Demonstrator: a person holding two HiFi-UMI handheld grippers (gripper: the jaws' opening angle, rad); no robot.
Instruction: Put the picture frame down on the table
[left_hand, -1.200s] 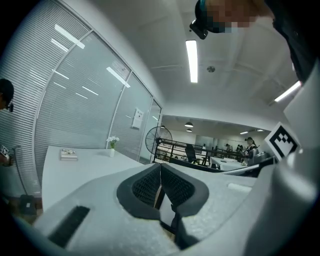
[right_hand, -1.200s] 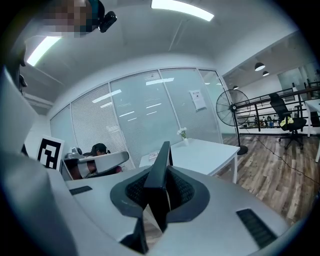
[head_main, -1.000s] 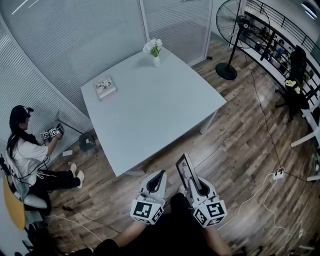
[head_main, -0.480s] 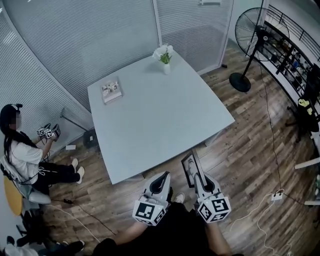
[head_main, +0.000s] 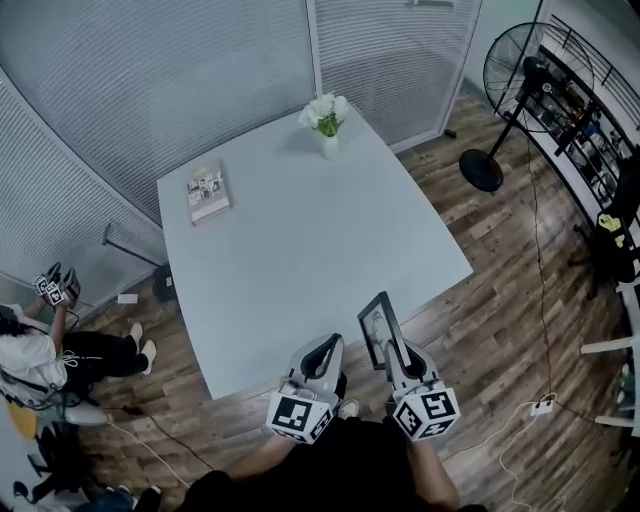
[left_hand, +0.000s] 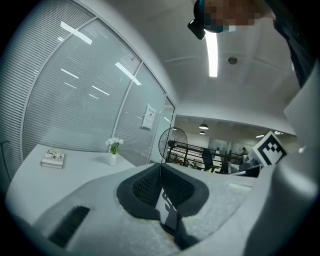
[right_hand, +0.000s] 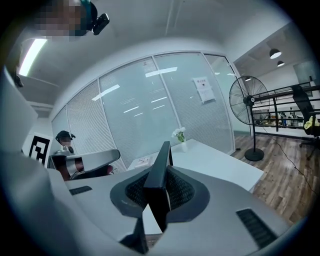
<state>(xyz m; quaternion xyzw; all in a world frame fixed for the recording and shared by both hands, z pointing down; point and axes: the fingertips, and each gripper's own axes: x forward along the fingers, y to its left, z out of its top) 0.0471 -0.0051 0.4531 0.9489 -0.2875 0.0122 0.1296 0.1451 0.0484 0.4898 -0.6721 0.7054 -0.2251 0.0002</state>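
Across the middle of the room stood the big pale table (head_main: 300, 250), and it had come much closer to the person than it was a second before. Back then the near edge was a good way off and wood floor lay in between. By now that edge was just in front of the two grippers. A tall black fan (head_main: 510, 75) stood on the floor, well off to the right. Another person (head_main: 30, 350) sat on the floor, far to the left.

The right gripper (head_main: 392, 352) was pinched tight on the picture frame (head_main: 378, 328). Its own view showed the dark frame (right_hand: 159, 170) standing up on edge between the two pads. The frame was held up in the air. From above, its top lined up with the table's near edge, and its bottom was over the floor. It was not on the table yet.

The left gripper (head_main: 322, 352) hung just beside the right one. Its pads were pressed together with nothing held between them.

Far across the table lay a small book (head_main: 207, 190), and near the far corner stood a little vase of white flowers (head_main: 327, 120). Both were well away from the frame.

The walk to the table looked nearly done. What seemed left was to reach over the edge and set the frame down on the wide bare part.
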